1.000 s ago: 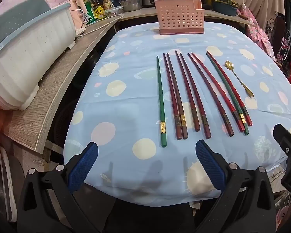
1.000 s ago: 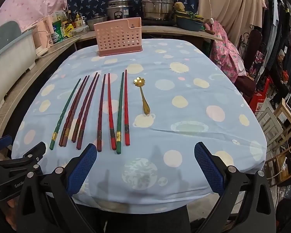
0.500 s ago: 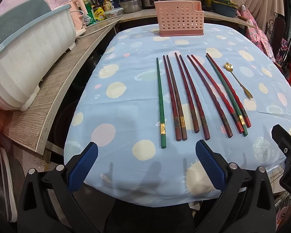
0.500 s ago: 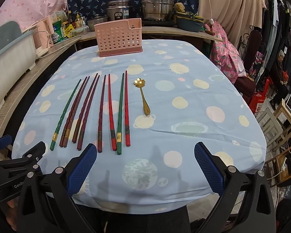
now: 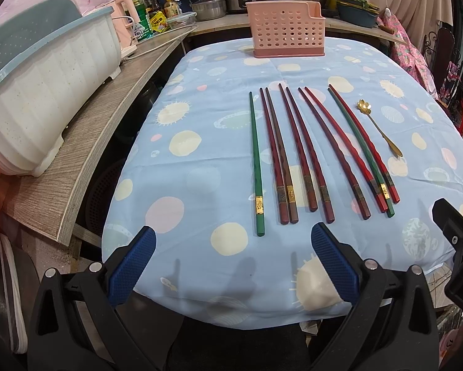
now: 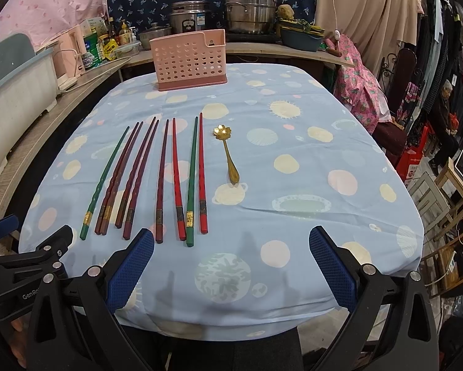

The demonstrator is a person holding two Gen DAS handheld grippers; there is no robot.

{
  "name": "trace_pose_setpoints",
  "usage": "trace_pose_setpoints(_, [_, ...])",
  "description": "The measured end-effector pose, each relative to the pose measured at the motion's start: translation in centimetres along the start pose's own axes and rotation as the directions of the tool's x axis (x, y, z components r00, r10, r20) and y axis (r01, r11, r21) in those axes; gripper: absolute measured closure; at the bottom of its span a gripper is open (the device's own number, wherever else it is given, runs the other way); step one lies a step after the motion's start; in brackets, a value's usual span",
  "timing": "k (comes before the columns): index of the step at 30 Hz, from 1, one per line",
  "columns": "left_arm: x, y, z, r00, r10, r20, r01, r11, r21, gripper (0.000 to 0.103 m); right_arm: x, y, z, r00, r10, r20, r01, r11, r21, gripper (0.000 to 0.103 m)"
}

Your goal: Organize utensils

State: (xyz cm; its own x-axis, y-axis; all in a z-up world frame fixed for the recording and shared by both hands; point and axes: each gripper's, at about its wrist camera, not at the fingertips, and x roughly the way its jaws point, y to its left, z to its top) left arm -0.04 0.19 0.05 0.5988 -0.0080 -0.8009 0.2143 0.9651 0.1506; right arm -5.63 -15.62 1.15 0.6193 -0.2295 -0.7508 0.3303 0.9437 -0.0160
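Several chopsticks, green, dark red and bright red, lie side by side on the blue spotted tablecloth. A gold spoon with a flower bowl lies to their right. A pink perforated utensil holder stands upright at the far edge. My left gripper is open and empty at the near edge, below the green chopstick. My right gripper is open and empty at the near edge, below the spoon.
A white and teal dish rack sits on a wooden counter left of the table. Pots, bottles and a rice cooker line the back counter. Chairs and hanging clothes stand to the right.
The left wrist view has tilted slightly, so the chopsticks sit a little higher in it. Both grippers stay open and nothing on the table has moved.
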Motion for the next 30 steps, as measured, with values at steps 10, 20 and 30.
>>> trace_pose_setpoints(10, [0.00, 0.03, 0.04, 1.000, 0.000, 0.000, 0.000, 1.000, 0.000, 0.007, -0.16, -0.03, 0.13, 1.000, 0.001, 0.000, -0.001, 1.000, -0.003, 0.007])
trace_pose_setpoints(20, [-0.04, 0.13, 0.09, 1.000, -0.001, 0.001, 0.001, 1.000, -0.002, 0.007, -0.19, 0.08, 0.11, 1.000, 0.001, 0.002, -0.001, 1.000, -0.004, 0.007])
trace_pose_setpoints(30, [-0.06, 0.16, 0.12, 1.000, -0.001, 0.001, 0.001, 1.000, -0.003, 0.007, -0.28, 0.14, 0.11, 1.000, 0.001, 0.002, -0.001, 1.000, -0.005, 0.007])
